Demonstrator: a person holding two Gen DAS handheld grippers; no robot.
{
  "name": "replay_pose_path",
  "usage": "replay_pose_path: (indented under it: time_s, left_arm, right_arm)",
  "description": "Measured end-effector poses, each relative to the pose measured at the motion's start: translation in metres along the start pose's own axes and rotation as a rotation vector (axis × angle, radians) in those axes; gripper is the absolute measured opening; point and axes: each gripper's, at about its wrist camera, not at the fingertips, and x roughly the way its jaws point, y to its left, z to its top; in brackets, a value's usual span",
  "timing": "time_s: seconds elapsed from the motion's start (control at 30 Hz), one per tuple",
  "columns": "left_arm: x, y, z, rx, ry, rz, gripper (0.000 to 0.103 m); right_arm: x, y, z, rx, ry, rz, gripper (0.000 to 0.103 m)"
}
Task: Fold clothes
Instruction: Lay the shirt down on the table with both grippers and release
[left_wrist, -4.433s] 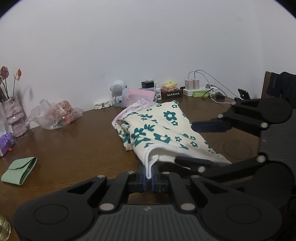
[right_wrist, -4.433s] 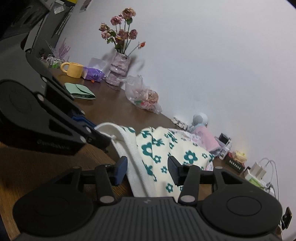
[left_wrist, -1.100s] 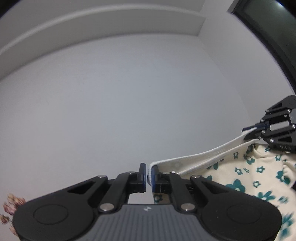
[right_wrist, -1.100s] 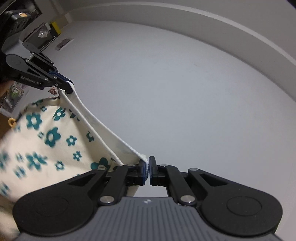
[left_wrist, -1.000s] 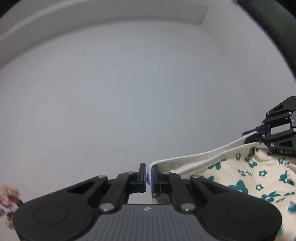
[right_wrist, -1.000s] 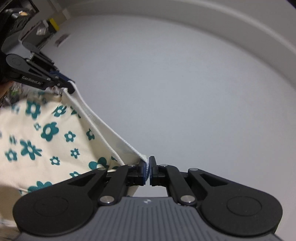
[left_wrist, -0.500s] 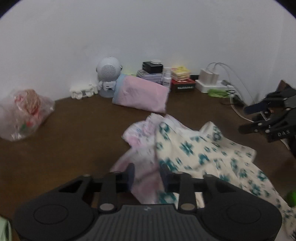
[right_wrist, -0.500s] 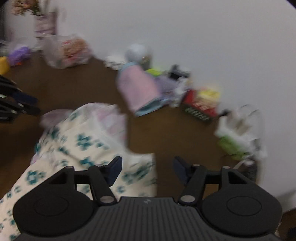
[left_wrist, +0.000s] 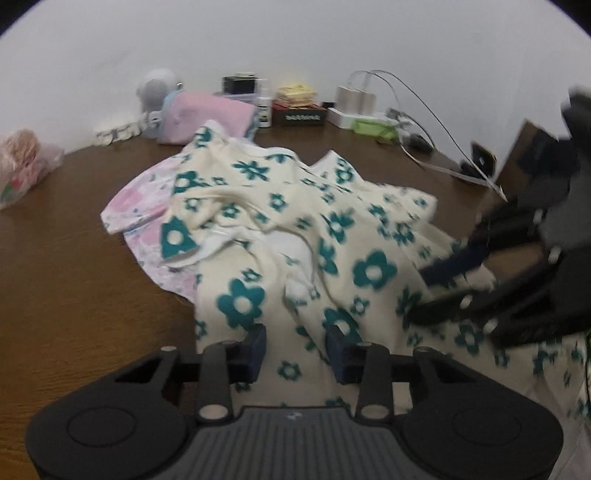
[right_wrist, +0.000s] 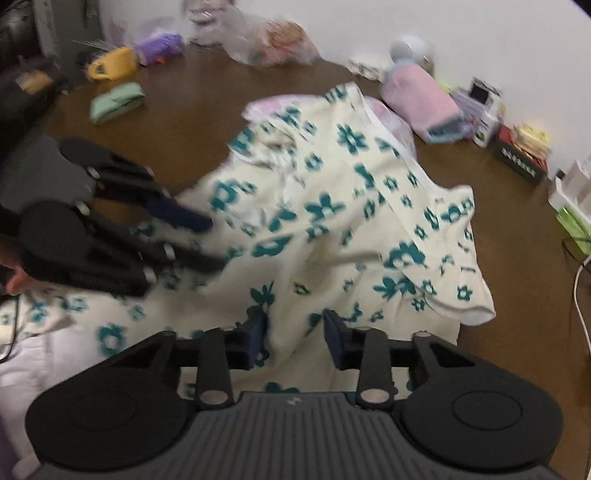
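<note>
- Left claw: at the bottom centre of the left wrist view, jaws spread with nothing between the pads; it hovers over the near edge of the floral garment; seen again at mid-left of the right wrist view, blurred, jaws apart.
- Right claw: at the bottom centre of its own view, jaws likewise apart and empty, above the near part of the floral garment; it enters the left wrist view from the right edge, blurred.
- Floral garment: cream with teal flowers; it lies rumpled across the middle of the brown bench, its near edge trailing toward the lower edge of both views.
- Pink printed cloth: under the garment's left part, showing at centre left.
- Pink roll: at the upper centre, by the white wall, beside a small white robot figure.
- Green folded cloth and yellow mug: upper left of the right wrist view.
- Chargers and cables: upper right, along the wall.
</note>
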Motion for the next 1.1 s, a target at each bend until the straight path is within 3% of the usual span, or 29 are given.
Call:
replay_pose_path:
  time_s: [0.03, 0.07, 0.27, 0.37, 0.47, 0.57, 0.63, 0.73, 0.9, 0.97, 1.1]
  left_arm:
    - [-0.001, 0.006, 0.001, -0.003, -0.003, 0.032, 0.013]
    - [0.002, 0.013, 0.003, 0.007, -0.015, 0.073, 0.008]
    - [0.034, 0.059, 0.043, 0.043, -0.022, 0.187, 0.008]
    - [0.056, 0.066, 0.067, 0.116, -0.020, 0.343, 0.010]
    - [0.071, 0.079, 0.082, 0.144, 0.012, 0.467, 0.008]
    - [0.038, 0.071, 0.051, 0.118, 0.000, 0.395, 0.018]
    - [0.016, 0.065, 0.029, 0.101, -0.008, 0.346, 0.037]
    - [-0.016, 0.057, -0.003, 0.075, -0.020, 0.274, 0.044]
    - [-0.070, 0.043, -0.056, 0.032, -0.039, 0.153, 0.043]
    - [-0.081, 0.039, -0.069, 0.031, -0.047, 0.152, 0.043]
    - [-0.087, 0.033, -0.087, 0.050, -0.062, 0.211, 0.038]
  right_arm:
    - [0.005, -0.001, 0.002, 0.009, -0.006, 0.001, 0.029]
    - [0.009, 0.000, 0.006, 0.014, -0.015, 0.001, 0.028]
    - [0.042, 0.008, 0.041, 0.063, -0.083, -0.021, 0.028]
    - [0.063, -0.002, 0.064, 0.143, -0.120, -0.053, 0.030]
    - [0.074, -0.018, 0.085, 0.234, -0.098, -0.060, 0.031]
    - [0.040, -0.023, 0.075, 0.202, -0.122, -0.062, 0.036]
    - [0.008, -0.024, 0.060, 0.155, -0.158, -0.067, 0.049]
    - [-0.028, -0.020, 0.020, 0.159, -0.135, -0.036, 0.049]
    - [-0.043, 0.024, -0.052, 0.106, -0.060, 0.024, 0.049]
    - [-0.041, 0.040, -0.069, 0.114, -0.054, 0.020, 0.045]
    - [-0.044, 0.064, -0.089, 0.144, -0.074, -0.057, 0.021]
